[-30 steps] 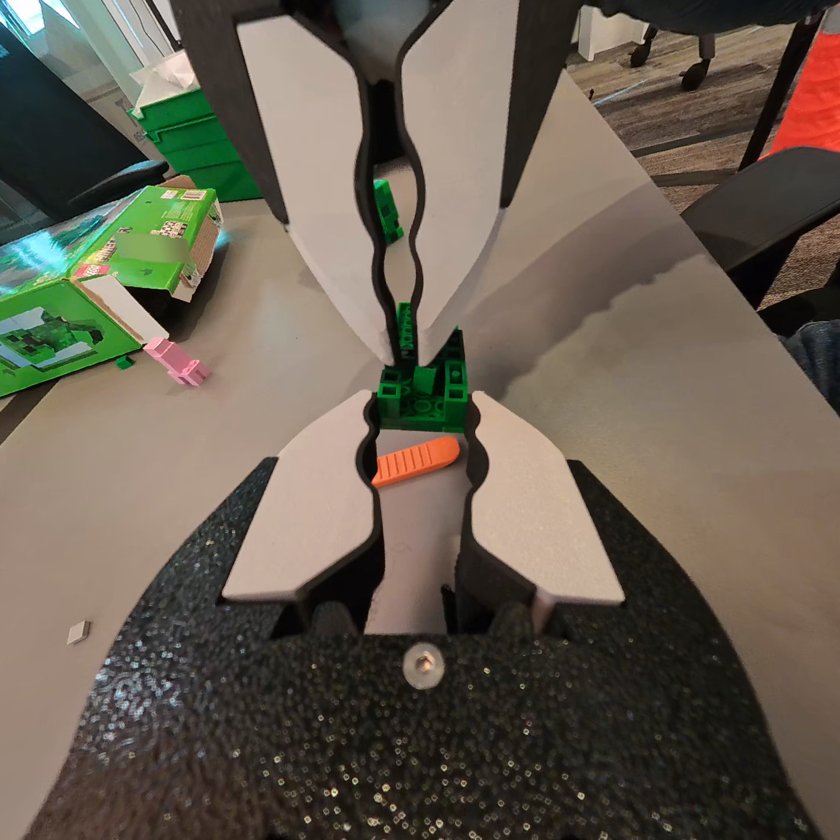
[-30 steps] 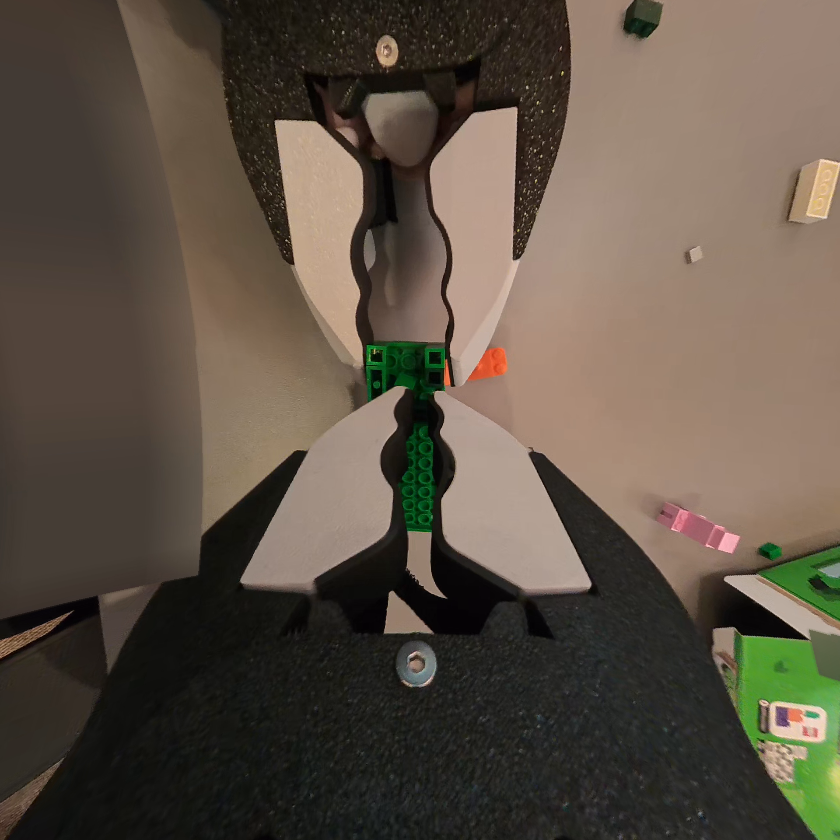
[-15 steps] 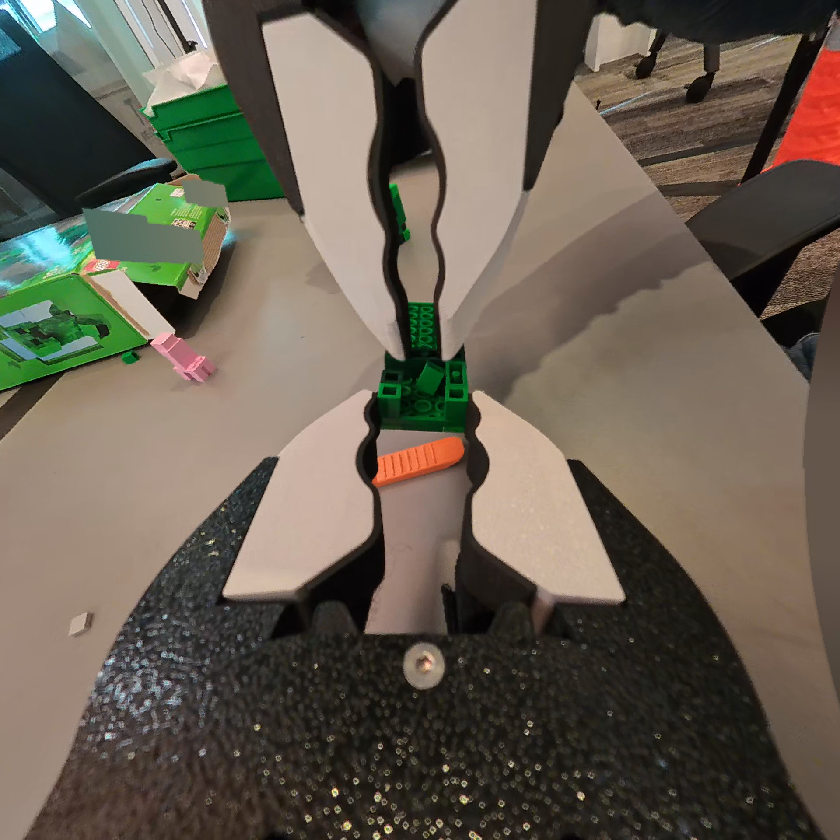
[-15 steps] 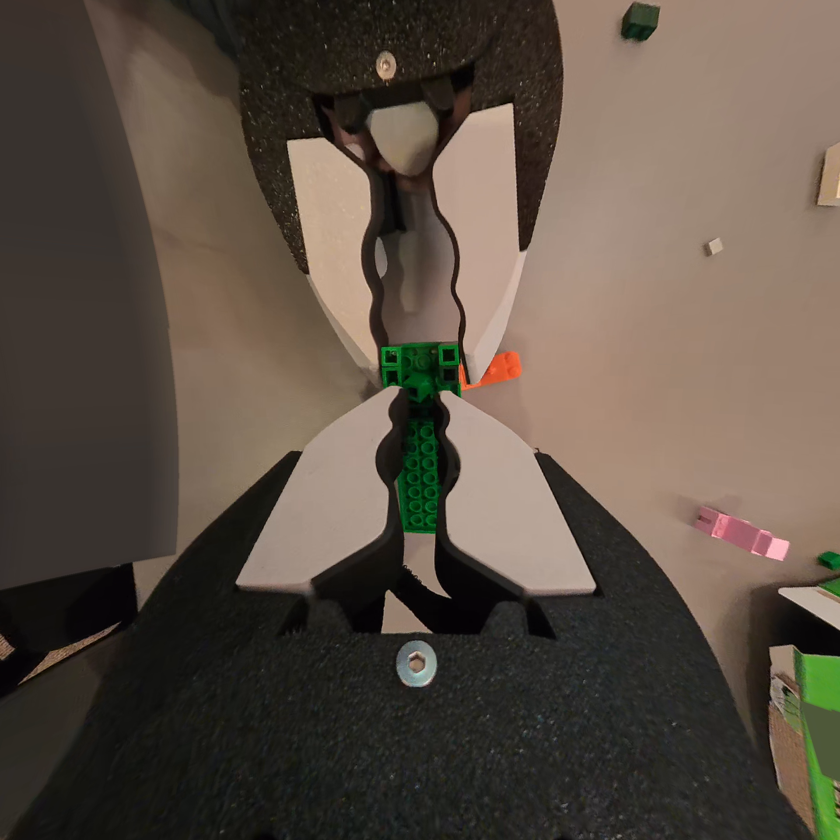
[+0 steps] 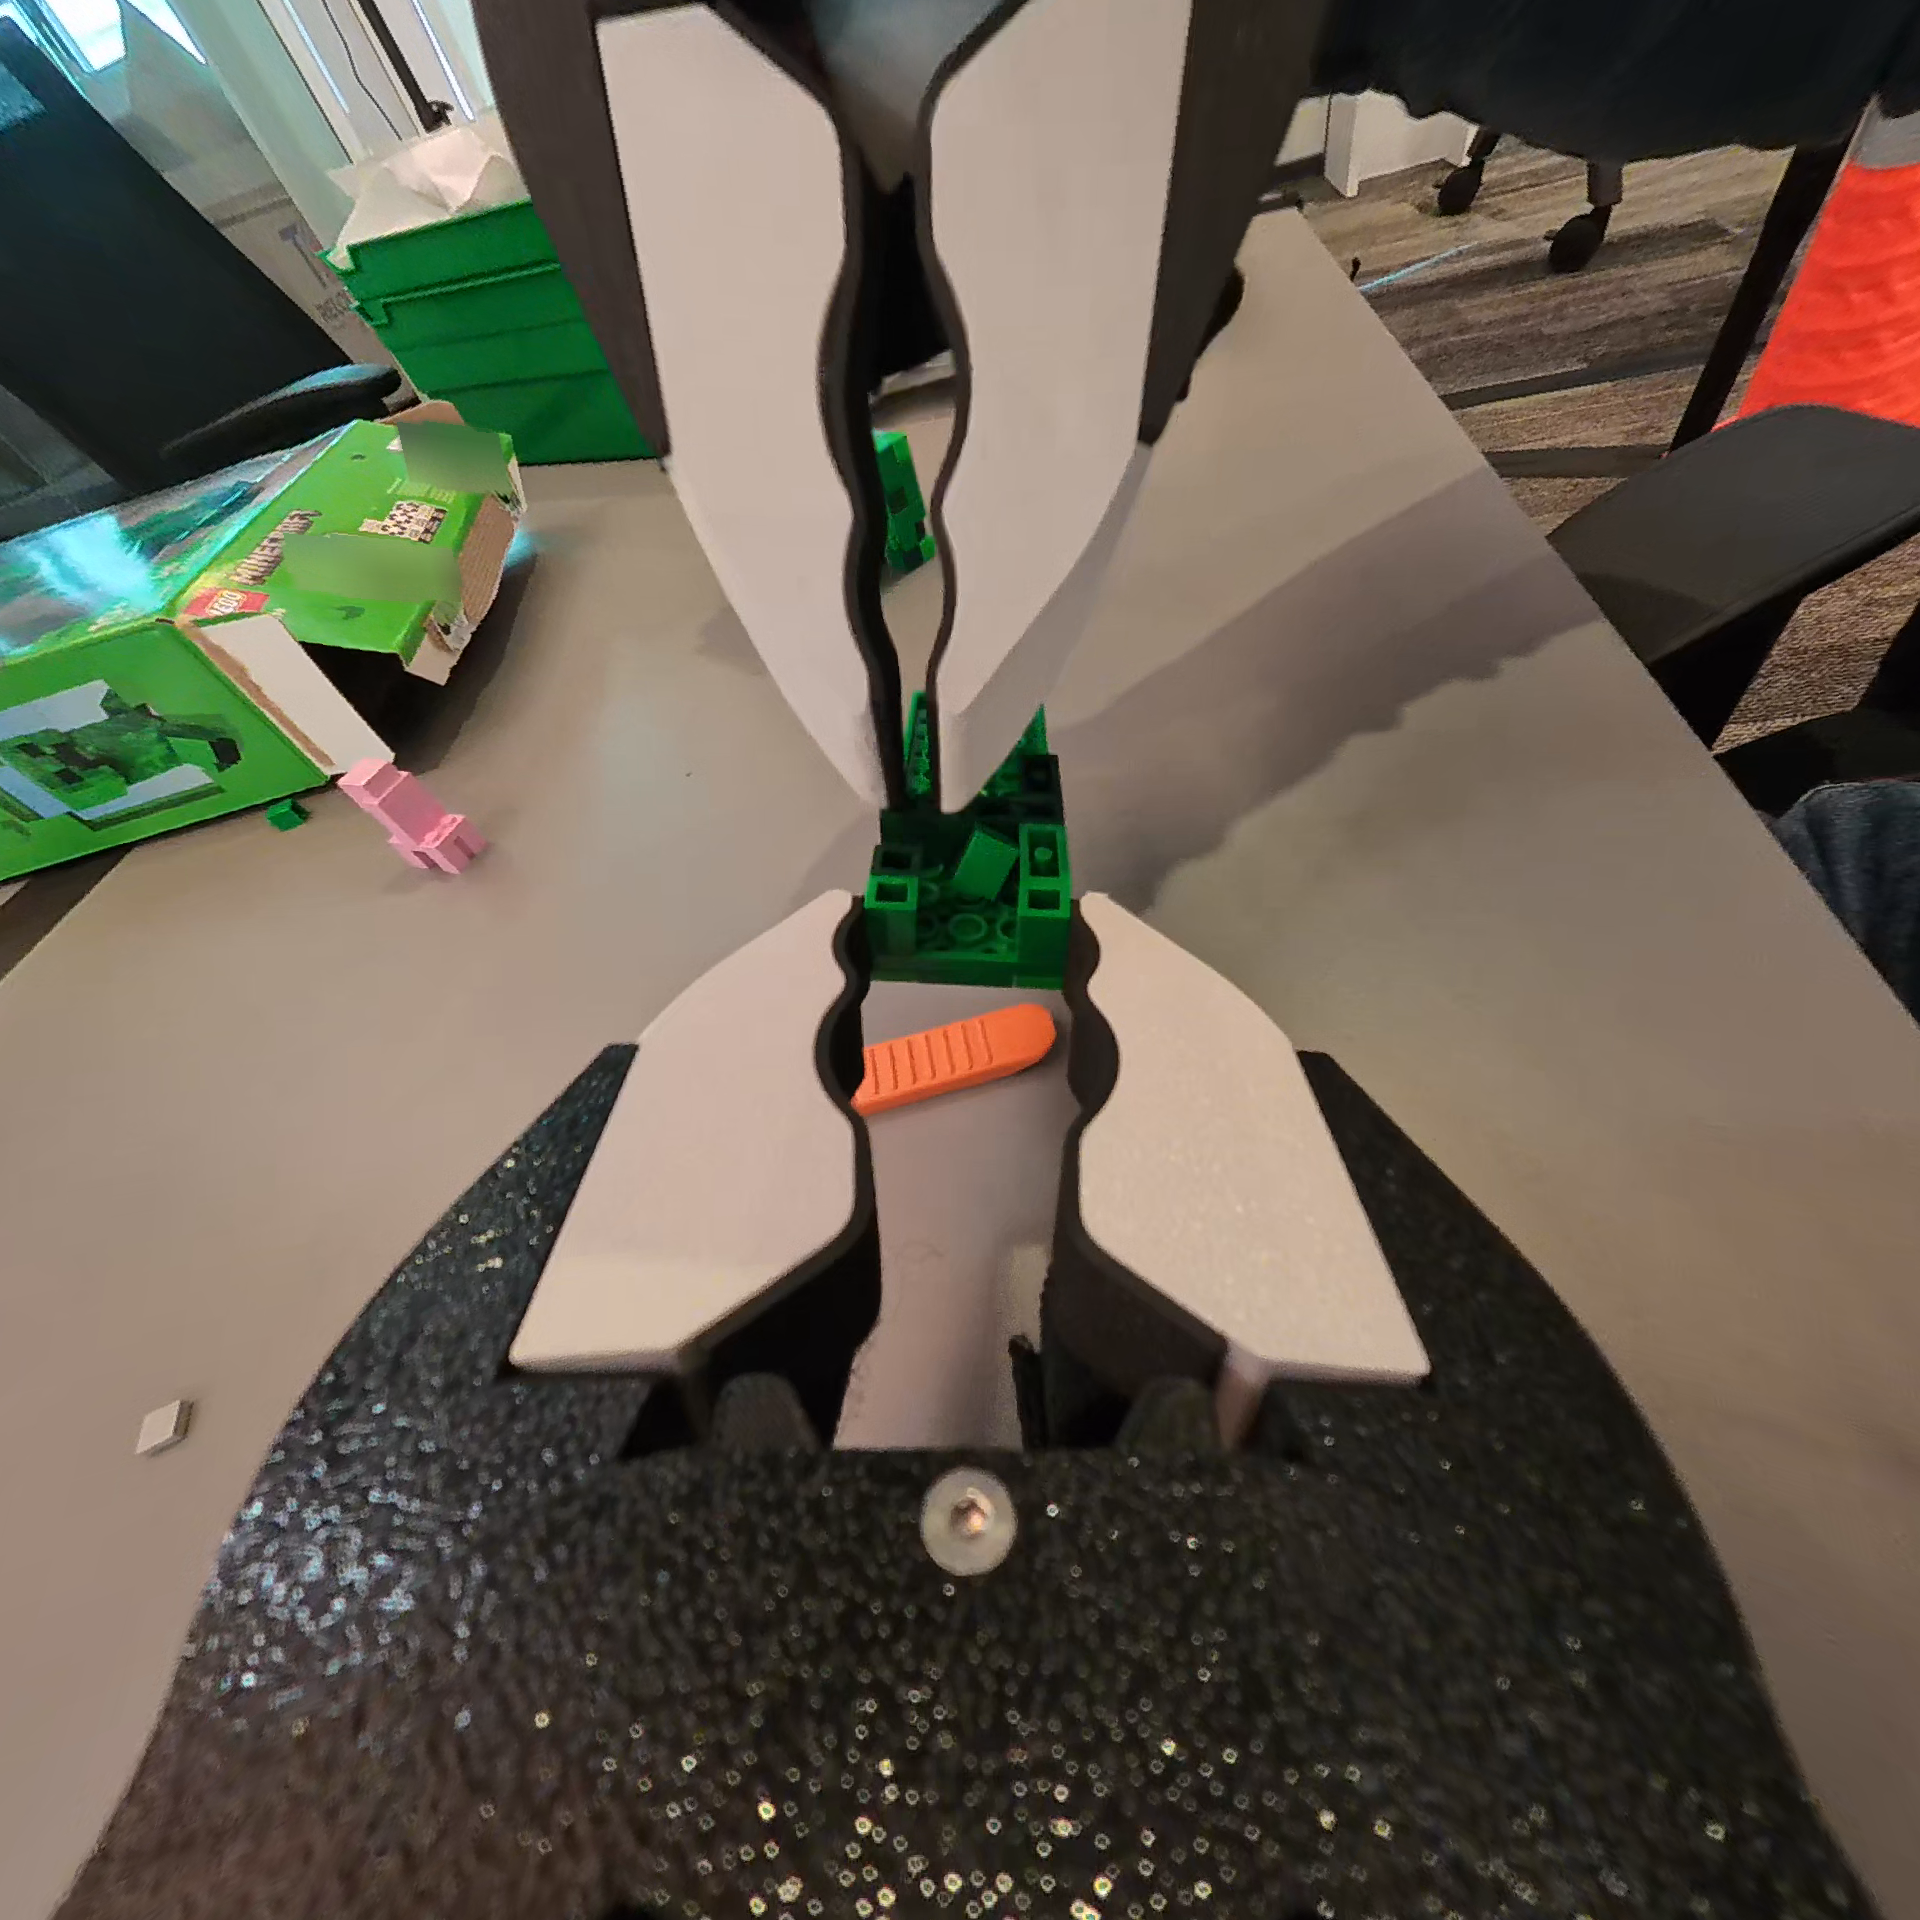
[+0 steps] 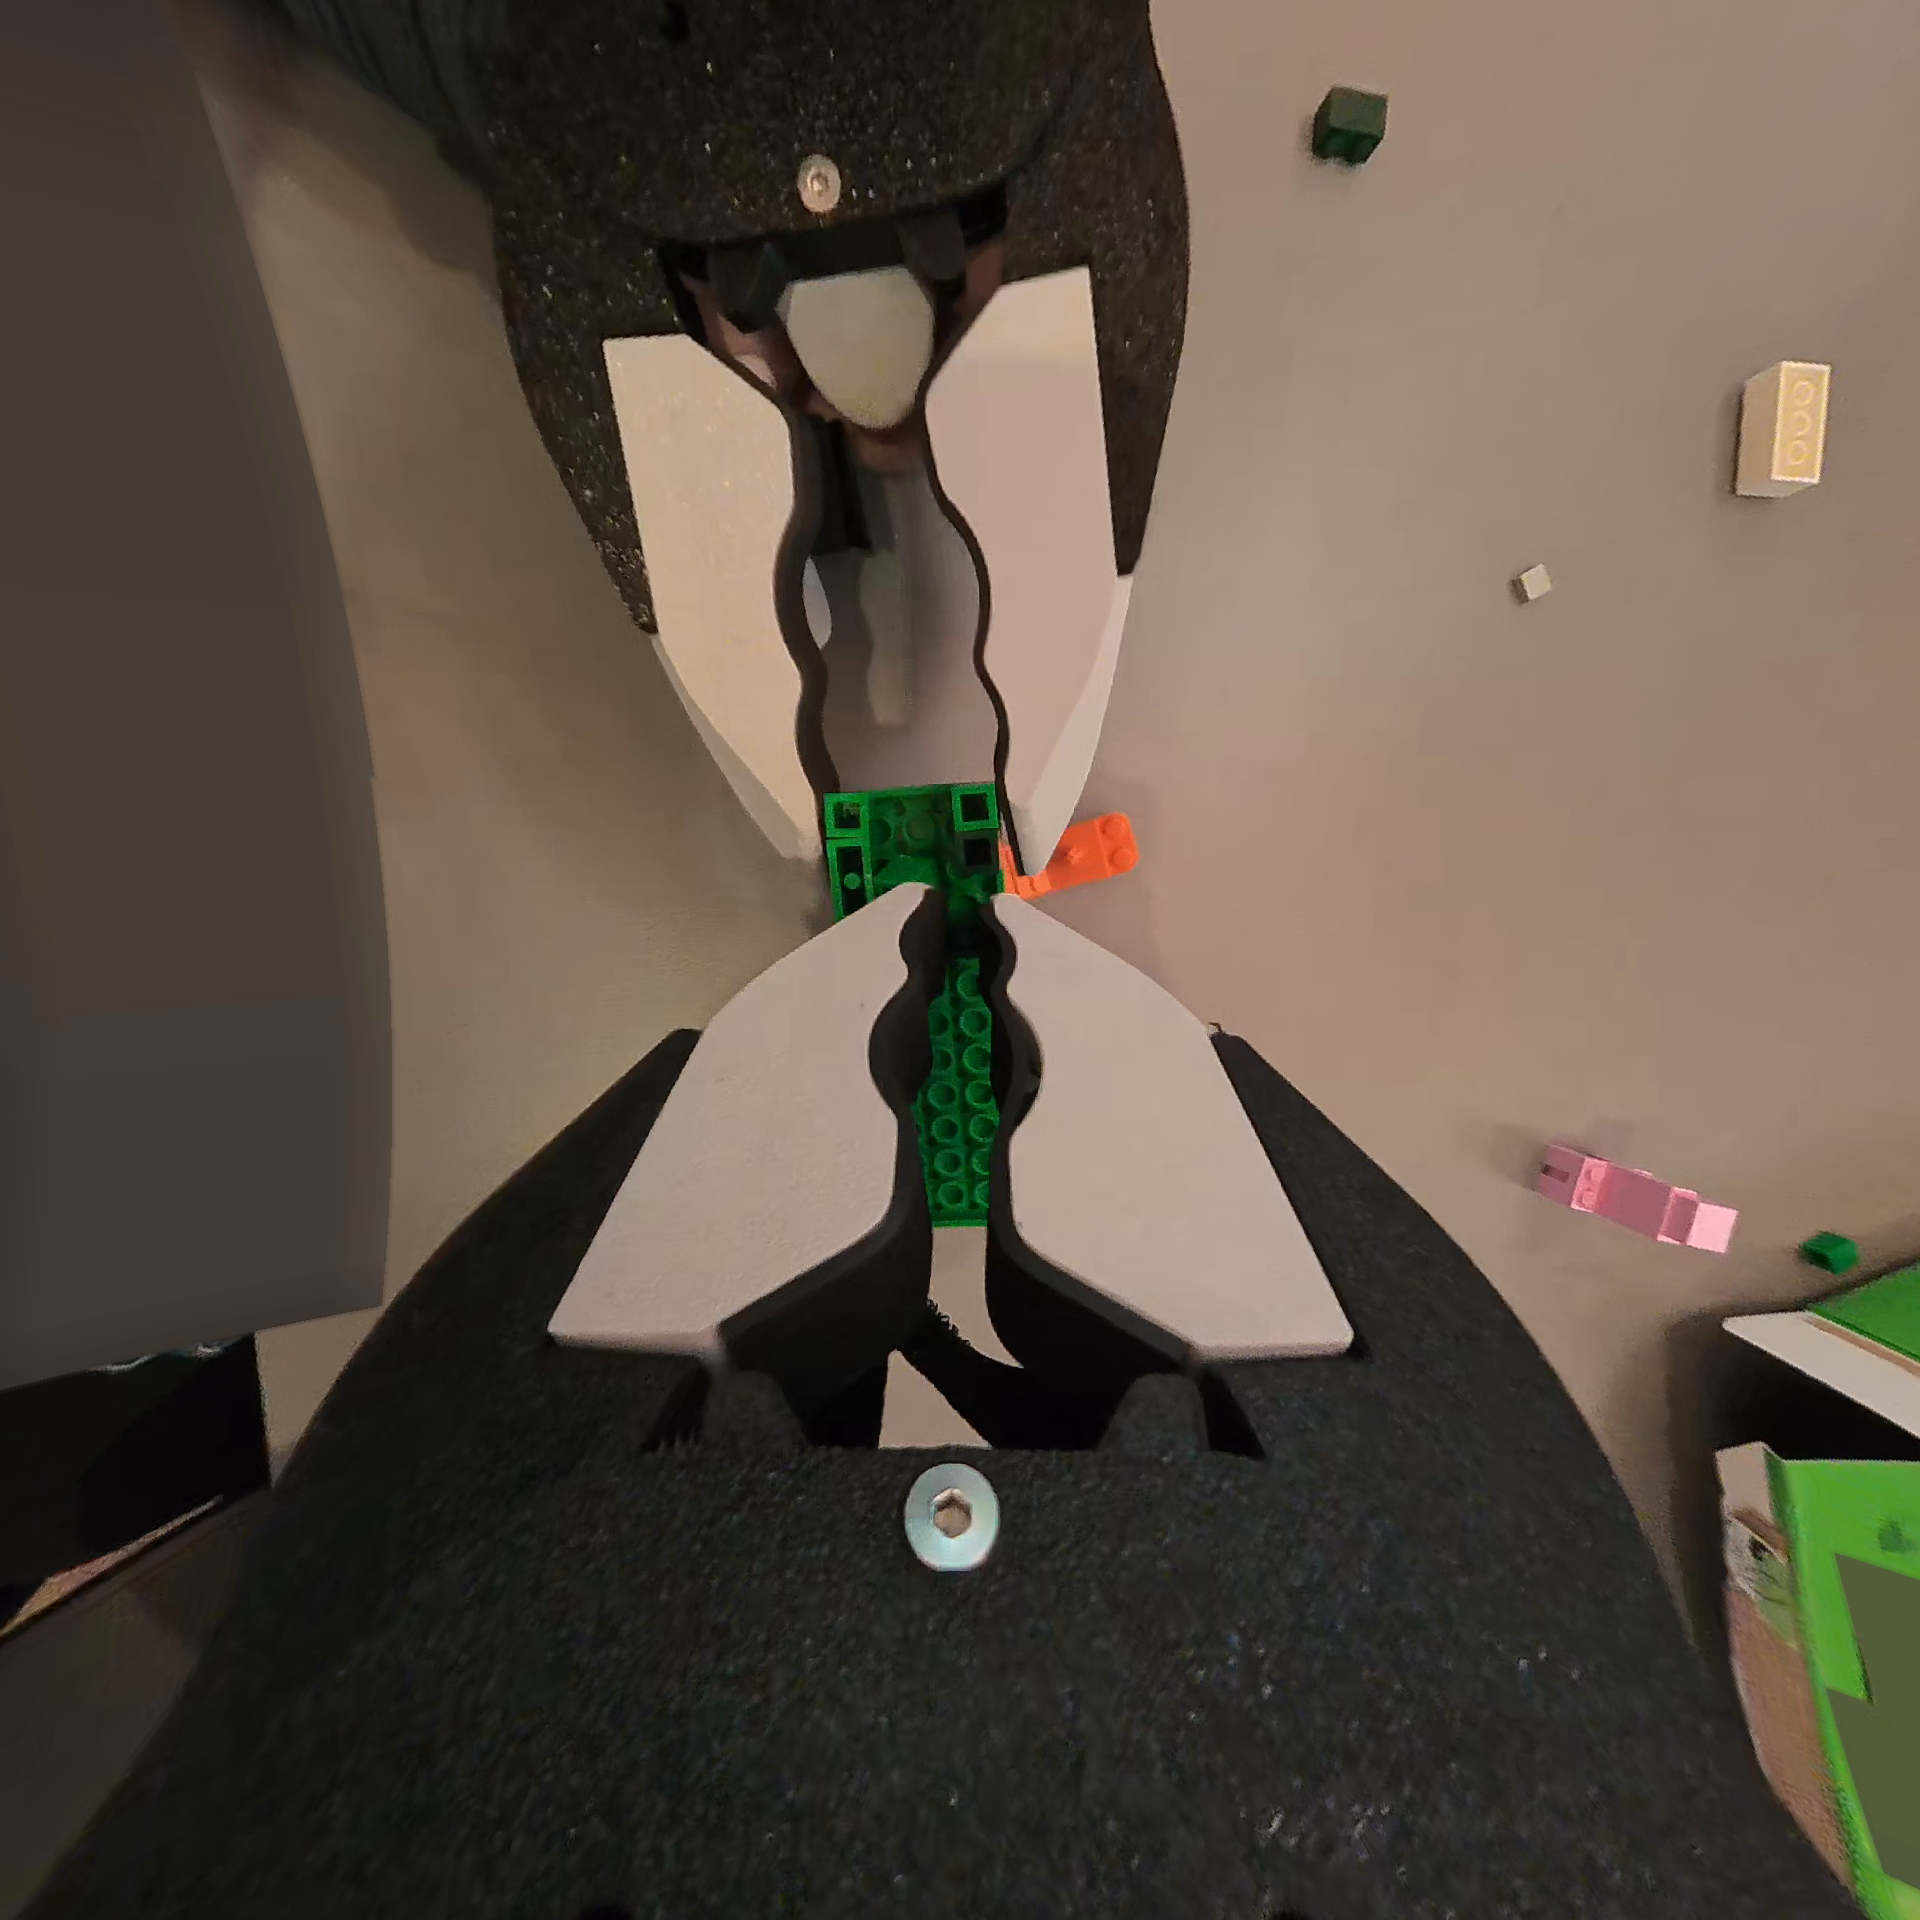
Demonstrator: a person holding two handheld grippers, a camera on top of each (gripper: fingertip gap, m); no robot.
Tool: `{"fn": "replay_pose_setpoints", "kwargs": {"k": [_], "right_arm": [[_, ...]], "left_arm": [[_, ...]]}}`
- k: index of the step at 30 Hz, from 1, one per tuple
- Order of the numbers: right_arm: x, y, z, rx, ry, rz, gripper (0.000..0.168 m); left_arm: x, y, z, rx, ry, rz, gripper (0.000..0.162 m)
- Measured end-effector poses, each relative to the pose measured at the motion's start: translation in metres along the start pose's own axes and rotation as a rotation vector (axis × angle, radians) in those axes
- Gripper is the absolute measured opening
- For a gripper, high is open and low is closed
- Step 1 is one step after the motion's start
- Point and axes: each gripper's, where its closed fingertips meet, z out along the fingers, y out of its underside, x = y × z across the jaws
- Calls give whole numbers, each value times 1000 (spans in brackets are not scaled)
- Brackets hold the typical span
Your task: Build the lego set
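Observation:
My left gripper [image 5: 964, 914] is shut on a green block assembly [image 5: 971, 904] with an open studded top, resting on the grey table [image 5: 1403, 987]. My right gripper [image 6: 958, 899] is shut on a long green plate [image 6: 961, 1091] and holds it edge-on from above, its front end touching the top of the assembly [image 6: 914, 836]. In the left wrist view the right gripper [image 5: 912, 795] comes down from the top with the plate [image 5: 920, 743] between its tips. In the right wrist view the left gripper [image 6: 914, 831] faces mine from the far side.
An orange brick separator [image 5: 956, 1055] lies on the table between my left fingers and also shows in the right wrist view [image 6: 1081, 852]. To the left are a green set box [image 5: 156, 707], a pink pig figure [image 5: 410, 816], green bins [image 5: 468, 322] and a small grey tile [image 5: 164, 1423]. A white brick [image 6: 1782, 426] and a dark green brick [image 6: 1349, 123] lie apart. The tips of both grippers are at nearly the same place.
The right gripper lifted the green plate slightly, then tilted and lowered it back onto the assembly's top. The left gripper has kept its hold without moving.

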Motion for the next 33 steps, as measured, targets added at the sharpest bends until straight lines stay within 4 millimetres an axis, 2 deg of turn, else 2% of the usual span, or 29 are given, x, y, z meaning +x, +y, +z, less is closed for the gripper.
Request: {"fn": "replay_pose_setpoints", "kwargs": {"k": [9, 14, 17, 23, 33], "right_arm": [[-13, 0, 6, 18, -103, 32, 8], [-7, 5, 7, -17, -38, -10, 6], [-14, 10, 10, -47, -61, -35, 5], [-10, 5, 10, 21, -51, -1, 3], [-14, 5, 14, 106, -77, 8, 4]], "left_arm": [[4, -2, 0, 9, 17, 8, 35], [6, -3, -1, 20, 27, 12, 35], [6, -6, -2, 38, 29, -10, 35], [3, -4, -3, 34, 31, -30, 35], [4, 0, -2, 4, 38, -17, 35]]}}
